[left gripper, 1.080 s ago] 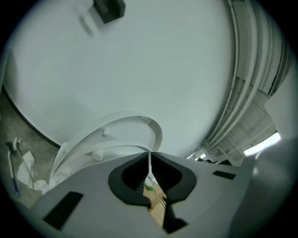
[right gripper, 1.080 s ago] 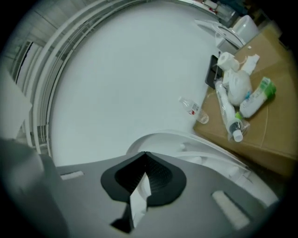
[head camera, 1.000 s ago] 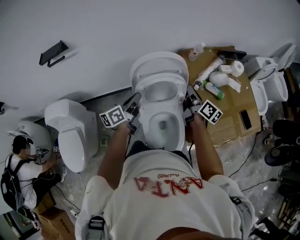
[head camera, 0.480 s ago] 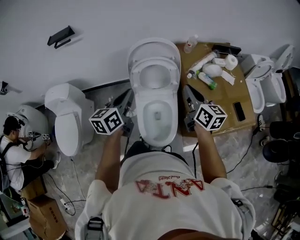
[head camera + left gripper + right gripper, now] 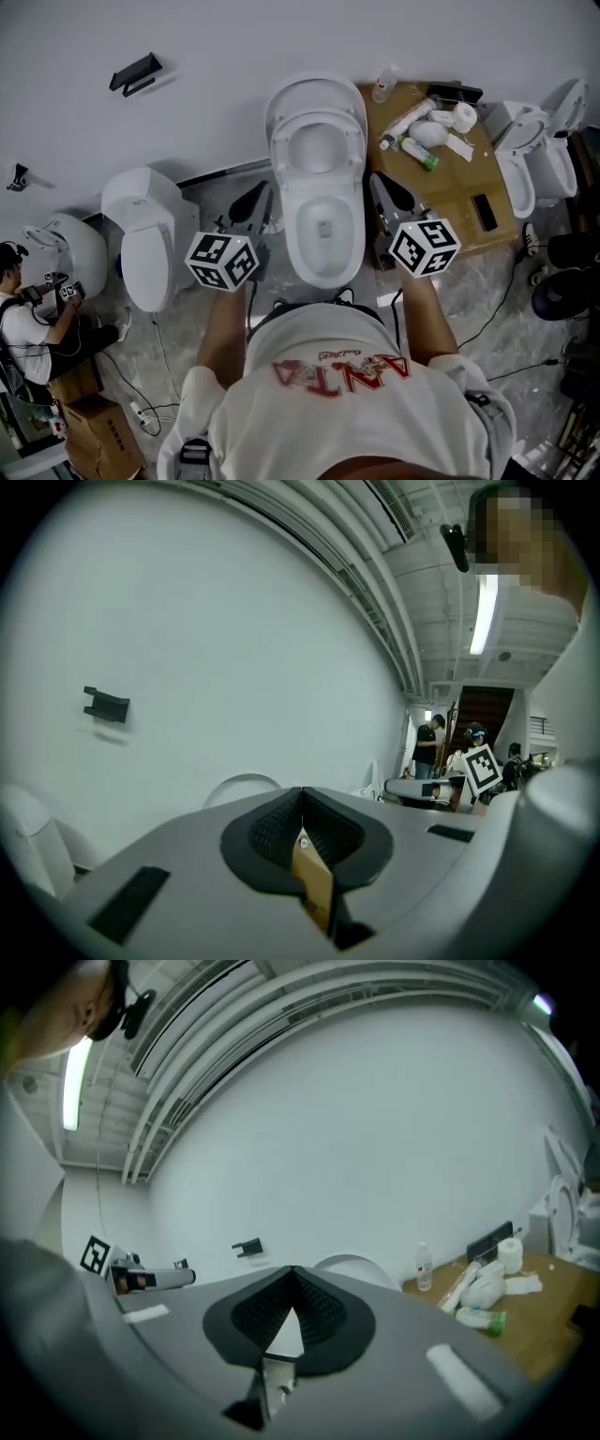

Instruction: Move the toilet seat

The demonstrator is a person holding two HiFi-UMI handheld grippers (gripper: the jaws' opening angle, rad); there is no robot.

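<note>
The white toilet [image 5: 323,230] stands in the middle of the head view. Its seat [image 5: 317,120] is raised and leans back on the upright lid [image 5: 314,90] at the wall. My left gripper [image 5: 261,194] hangs left of the bowl, apart from it, jaws shut with nothing between them [image 5: 300,794]. My right gripper [image 5: 380,186] hangs right of the bowl, also shut and empty [image 5: 292,1274]. Both point at the wall. The top of the lid [image 5: 242,785] shows over the left jaws and again over the right jaws as the lid [image 5: 356,1267].
A second toilet [image 5: 150,234] with closed lid stands to the left, a third [image 5: 534,169] at far right. A wooden board [image 5: 450,202] right of the bowl carries bottles, a paper roll and a phone. A person [image 5: 28,323] crouches at left. Cables and a cardboard box [image 5: 103,441] lie on the floor.
Both grippers have drawn back from the sides of the bowl toward the person's body and sit lower in the view. The seat stays raised.
</note>
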